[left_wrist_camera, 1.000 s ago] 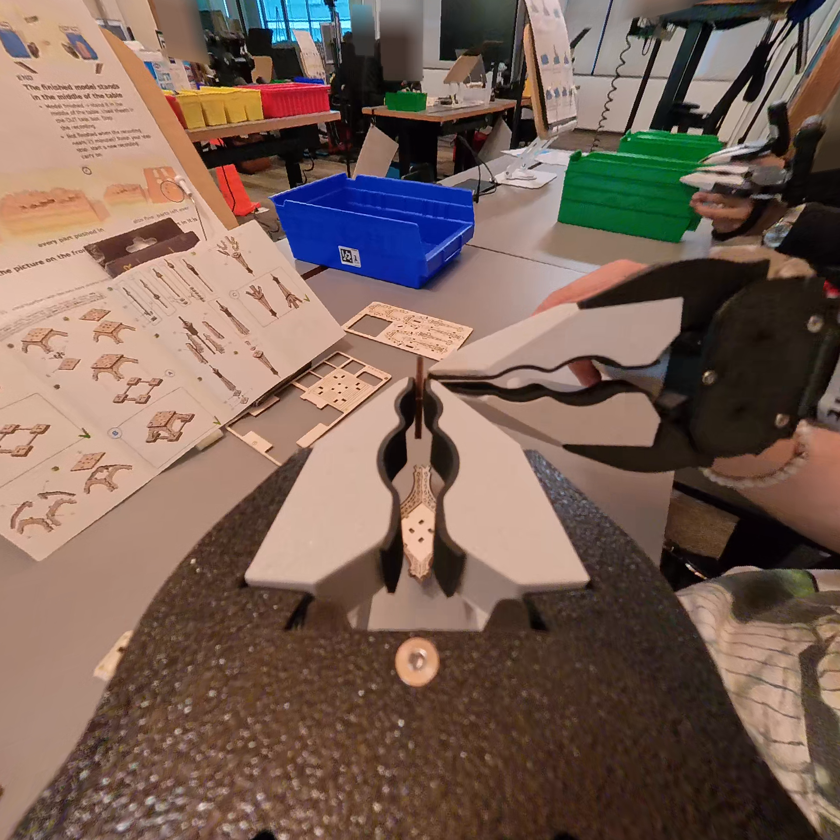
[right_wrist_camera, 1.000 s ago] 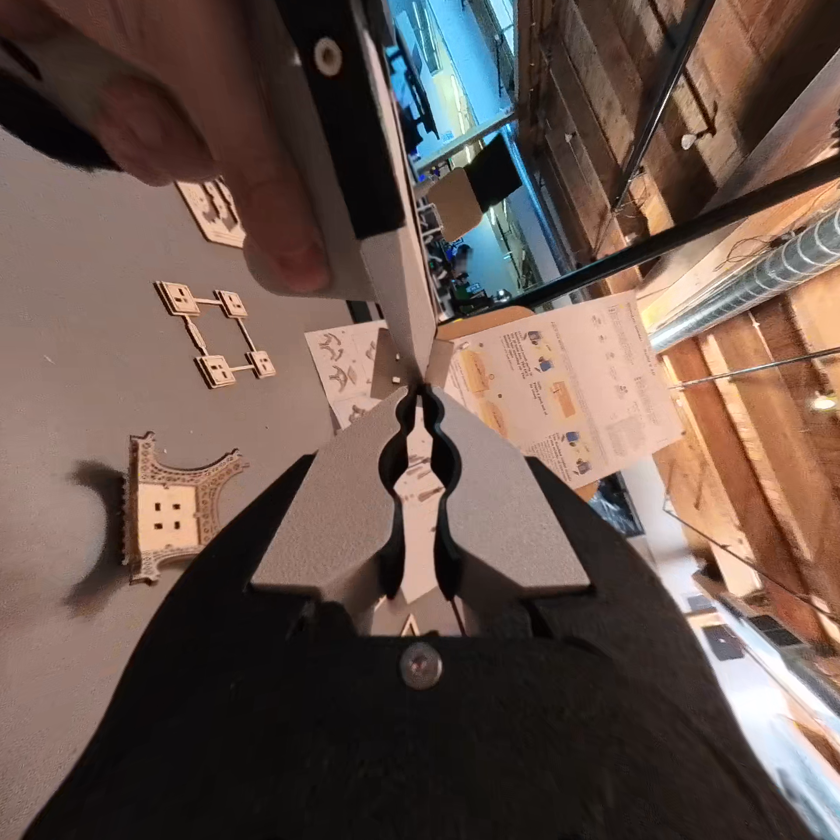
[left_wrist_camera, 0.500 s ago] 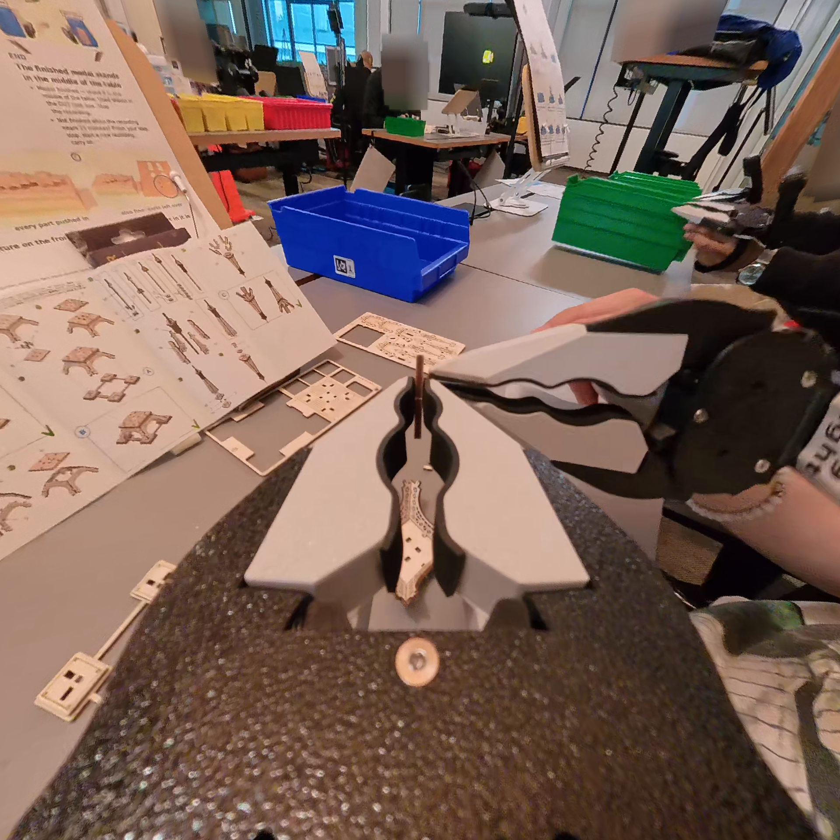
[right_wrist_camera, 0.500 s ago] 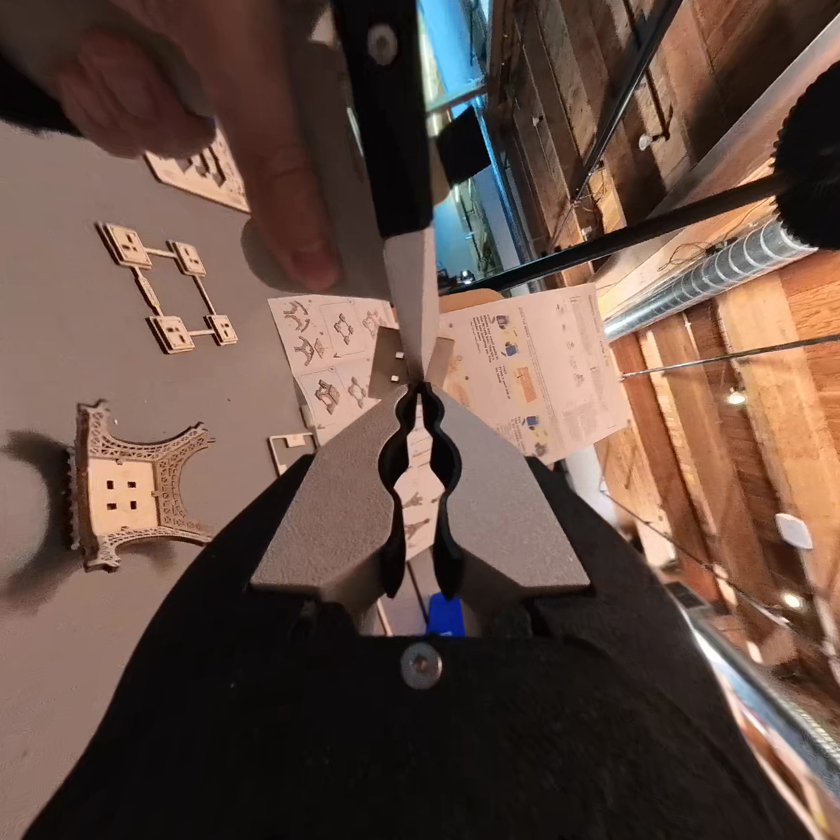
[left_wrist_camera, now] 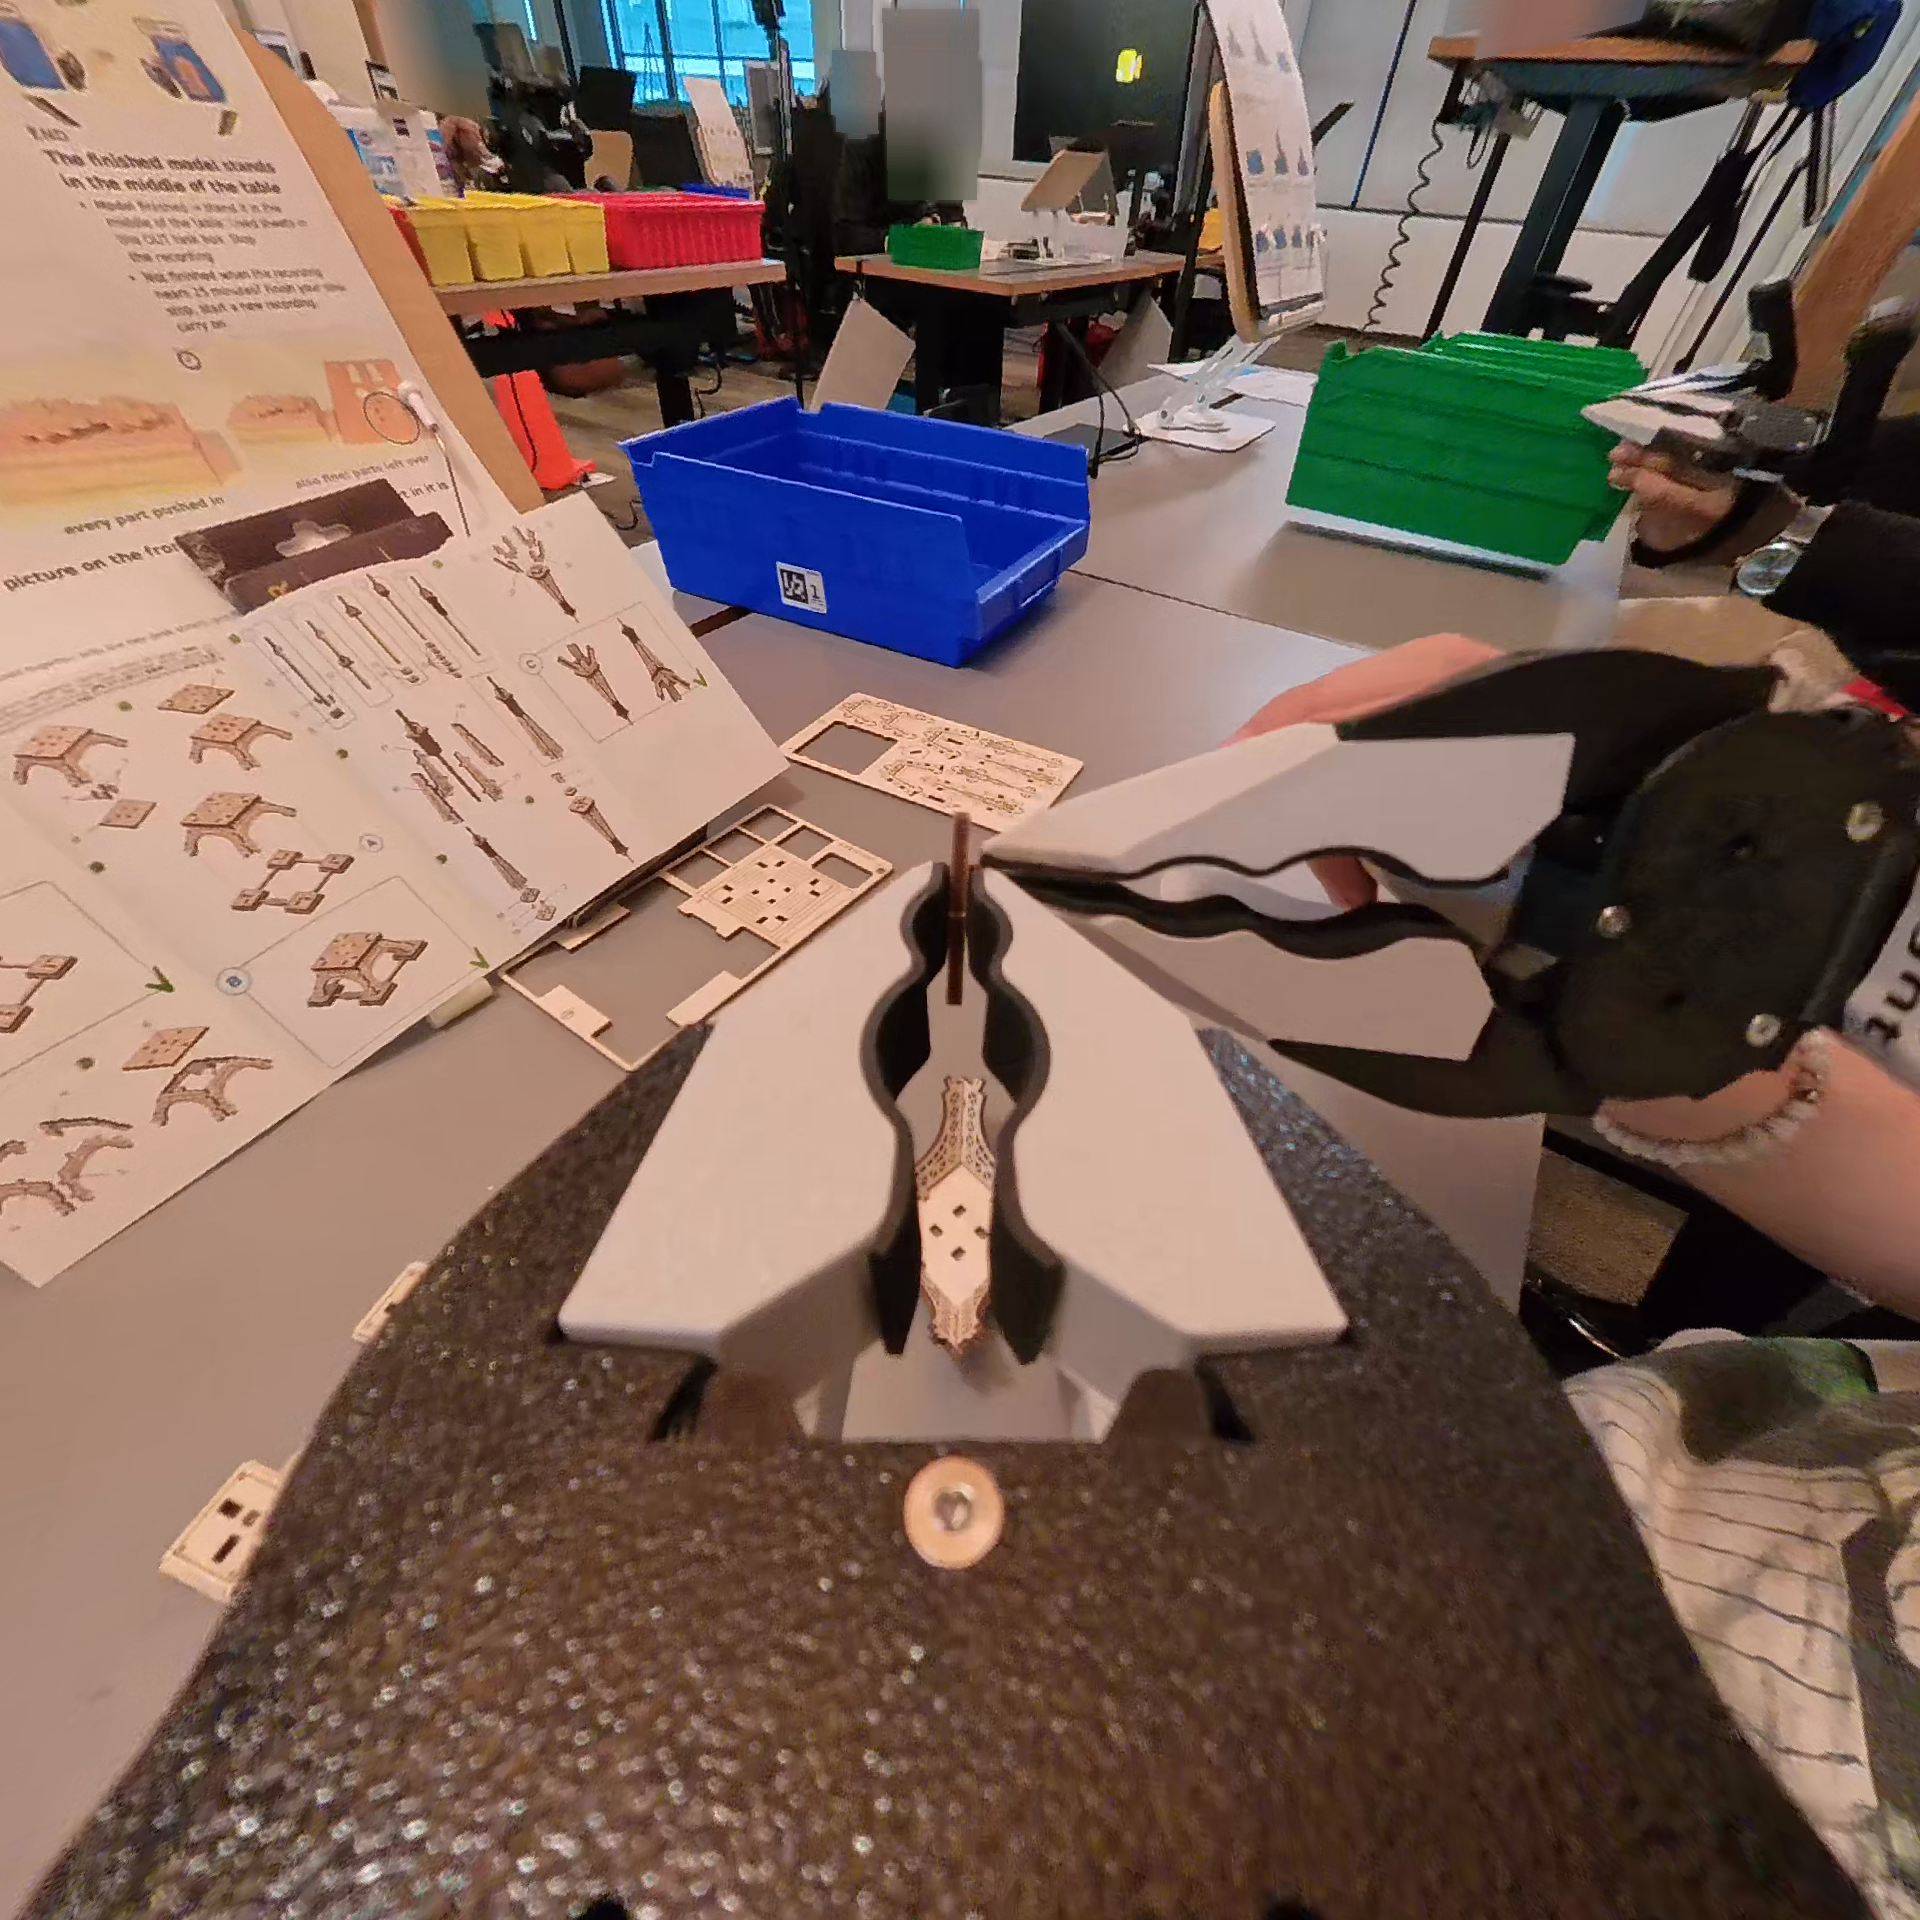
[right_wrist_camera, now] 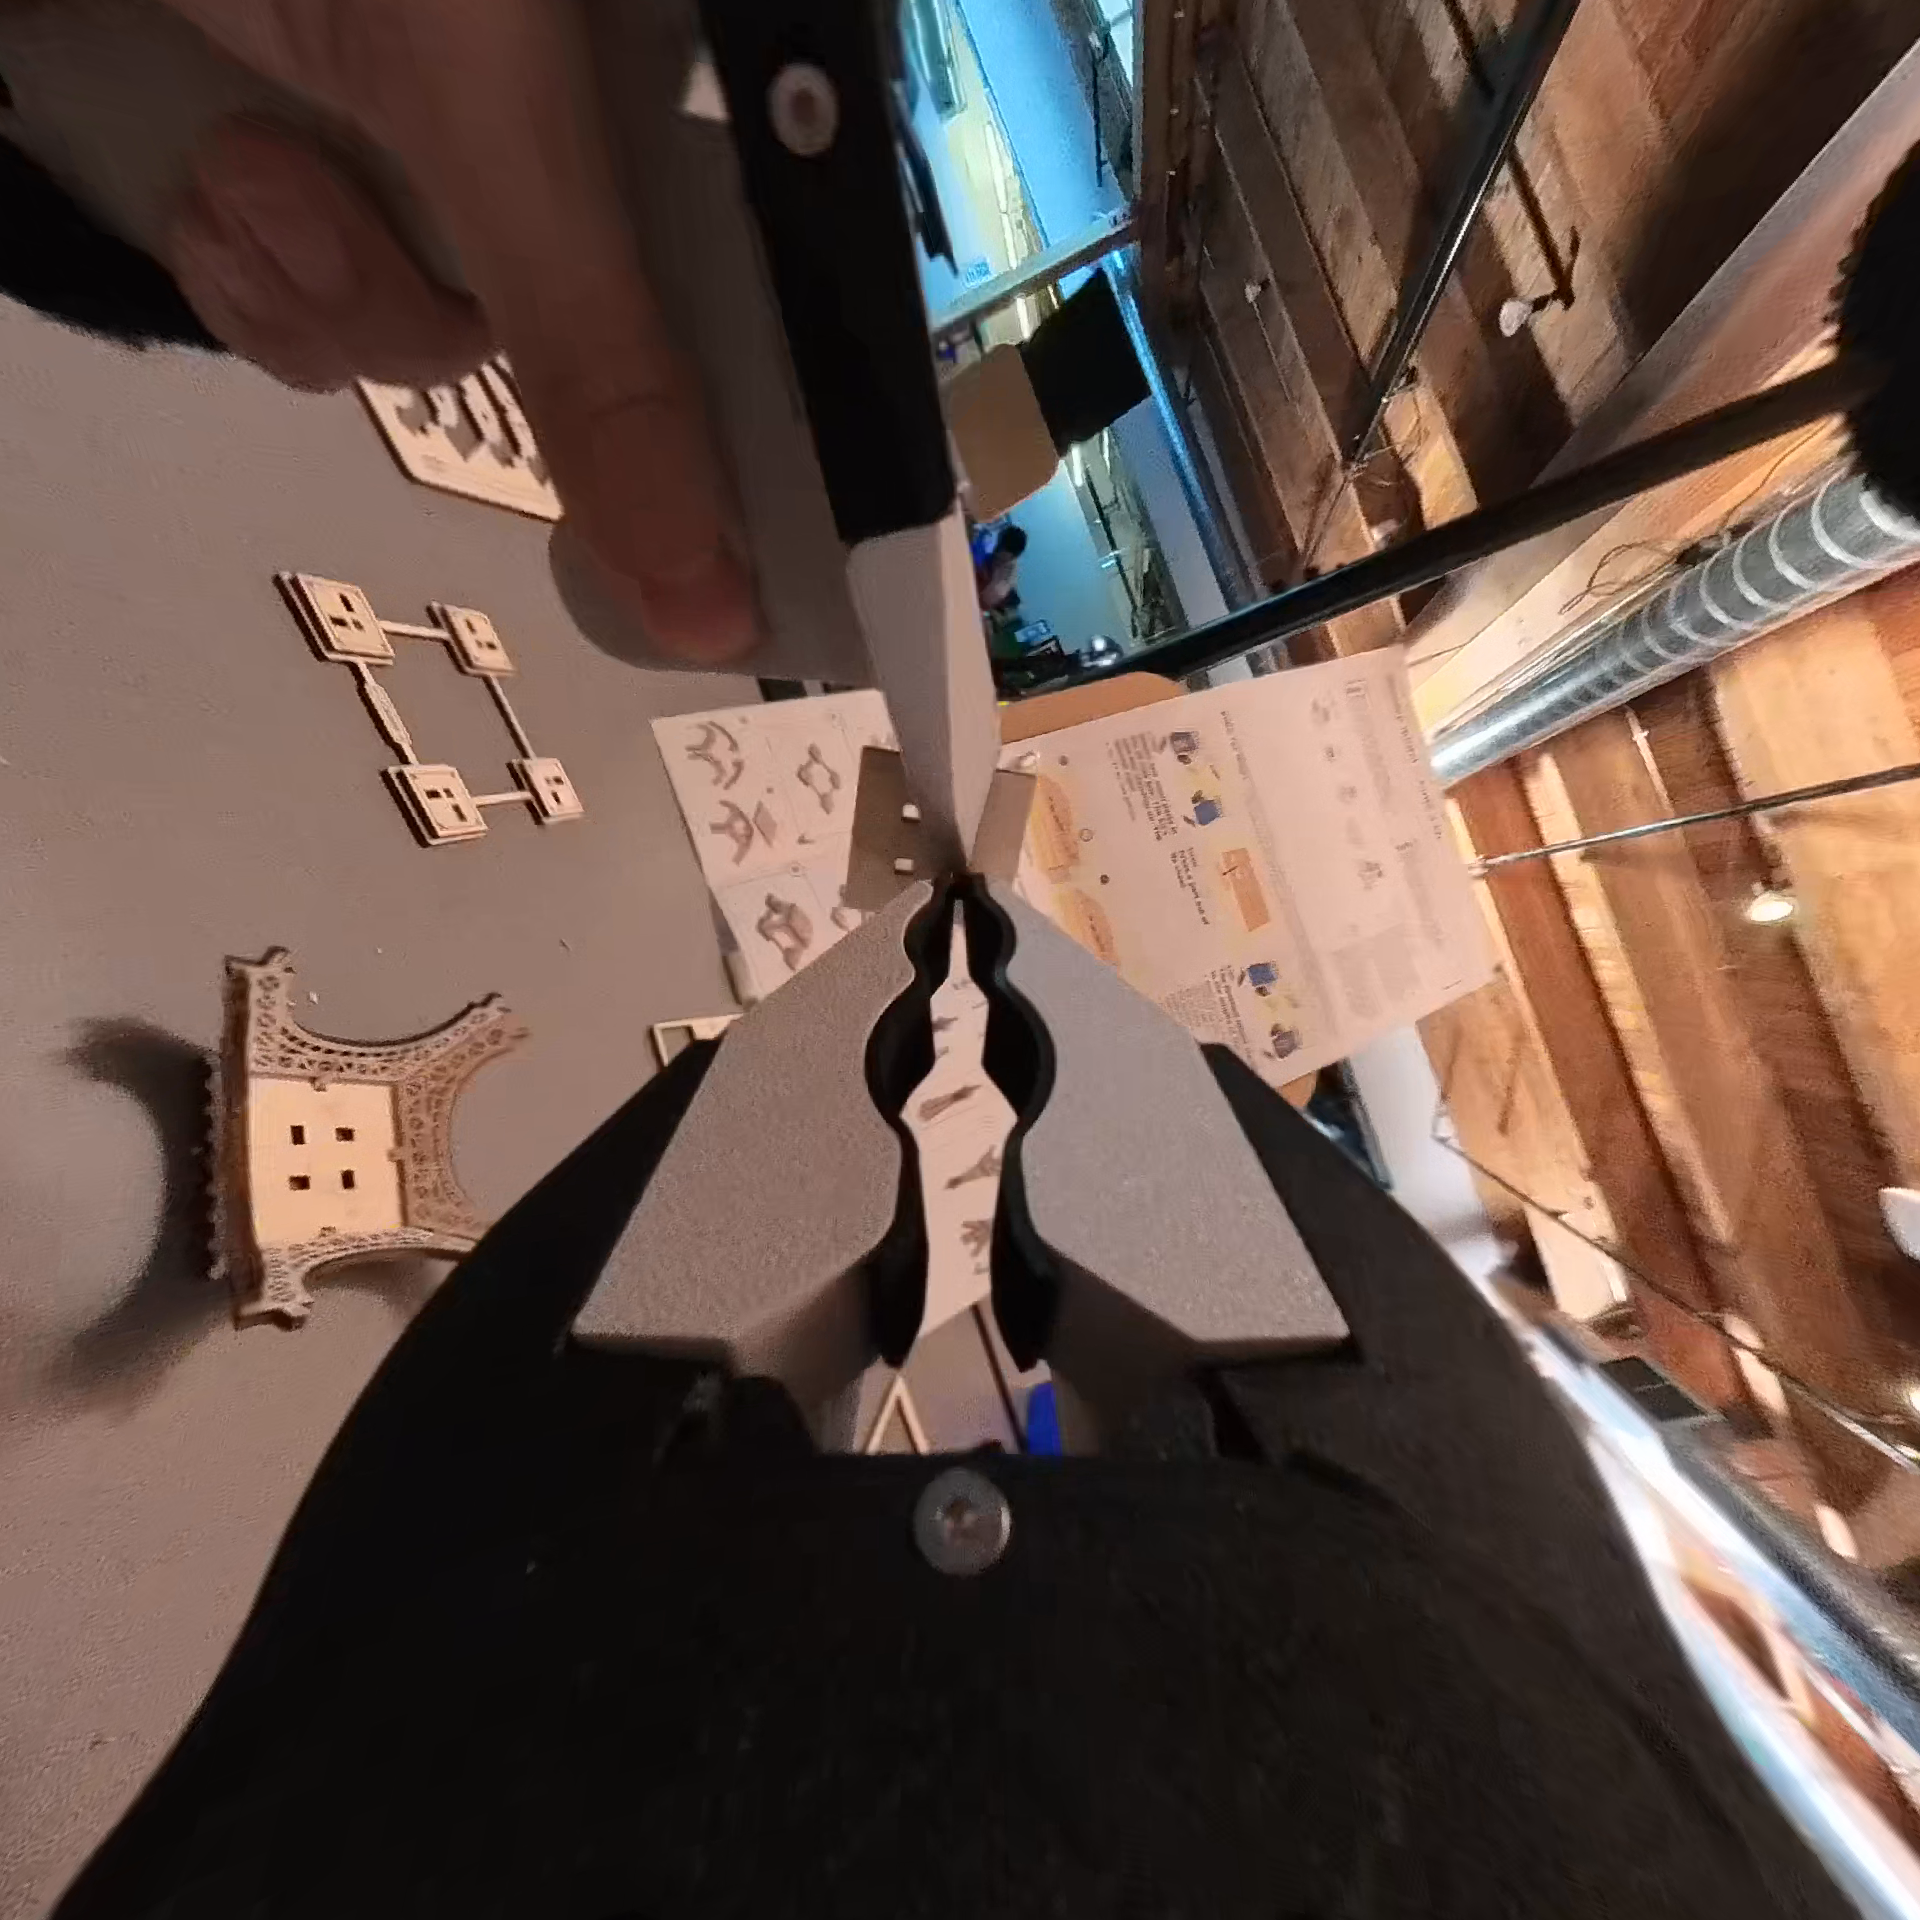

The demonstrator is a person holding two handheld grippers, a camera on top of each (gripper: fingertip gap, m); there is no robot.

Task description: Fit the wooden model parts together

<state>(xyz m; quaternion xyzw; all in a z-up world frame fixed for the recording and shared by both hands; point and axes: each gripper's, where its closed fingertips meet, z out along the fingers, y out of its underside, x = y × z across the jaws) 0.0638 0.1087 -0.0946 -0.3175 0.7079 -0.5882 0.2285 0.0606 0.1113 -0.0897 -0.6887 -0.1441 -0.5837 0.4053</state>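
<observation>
The left claw (left_wrist_camera: 958,883) is closed on a thin wooden plate (left_wrist_camera: 957,914), held on edge so that only its dark rim shows above the fingertips. The right claw (left_wrist_camera: 992,862) comes in from the side with its tips pinched together, right up against that plate; whether it actually grips the wood I cannot tell. From the right claw's (right_wrist_camera: 961,883) own camera the plate (right_wrist_camera: 888,821) shows as a small flat piece with square notches, poking out on both sides of the left claw's fingertips (right_wrist_camera: 935,748).

Down on the grey desk (right_wrist_camera: 125,748) lies the lacy arched tower base (right_wrist_camera: 332,1132), flat, with four square holes in its middle. Near it sits a square frame of four small feet (right_wrist_camera: 431,707), and further off a part sheet half hidden behind a hand (right_wrist_camera: 623,416). In the left view, two more cut-out sheets (left_wrist_camera: 748,904) lie just beside the open instruction booklet (left_wrist_camera: 343,831). Behind those are a blue bin (left_wrist_camera: 862,530) and, well apart, a green bin (left_wrist_camera: 1455,457).
</observation>
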